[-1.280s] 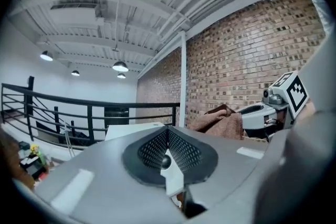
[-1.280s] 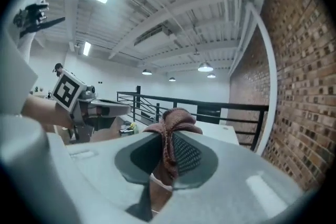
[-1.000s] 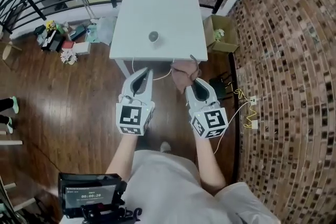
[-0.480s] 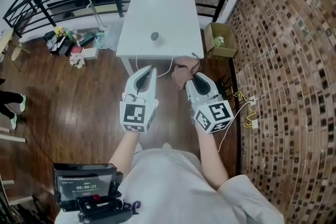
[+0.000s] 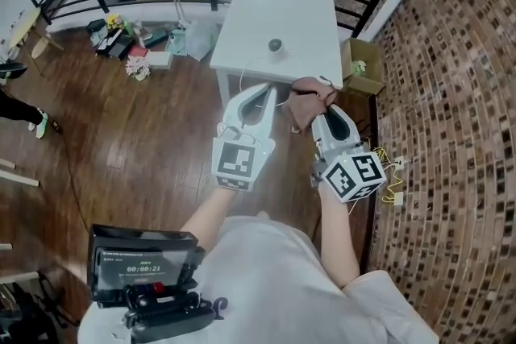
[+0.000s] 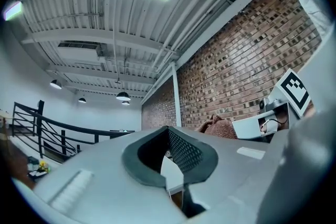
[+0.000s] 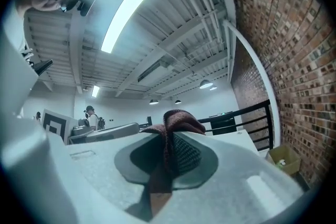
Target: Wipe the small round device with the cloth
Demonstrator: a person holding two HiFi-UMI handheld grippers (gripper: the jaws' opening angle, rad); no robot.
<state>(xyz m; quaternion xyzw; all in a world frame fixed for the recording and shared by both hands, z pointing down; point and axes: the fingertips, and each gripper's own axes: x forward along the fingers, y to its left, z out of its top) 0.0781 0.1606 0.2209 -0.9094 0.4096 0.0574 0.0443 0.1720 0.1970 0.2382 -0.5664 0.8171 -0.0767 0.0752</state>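
jaws of the right gripper (image 5: 322,115) clamp the brown cloth (image 5: 305,99); the left gripper (image 5: 260,93) is closed, empty. small round device (image 5: 276,44) sits on the white table (image 5: 284,2), untouched. approach step, i'd say: next, bring the cloth down onto it.

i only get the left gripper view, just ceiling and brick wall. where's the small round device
Observer: The head view shows the small round device on the white table, ahead of both grippers, with nothing touching it.
Operator: does the right one have the cloth
Observer: yes, the right gripper view shows the brown cloth pinched between the jaws of the right gripper.
Operator: is the cloth near the device
Observer: not yet. From the head view the cloth bunches at the table's near edge, apart from the device, which sits further in. The left gripper is beside the cloth, at that same edge.
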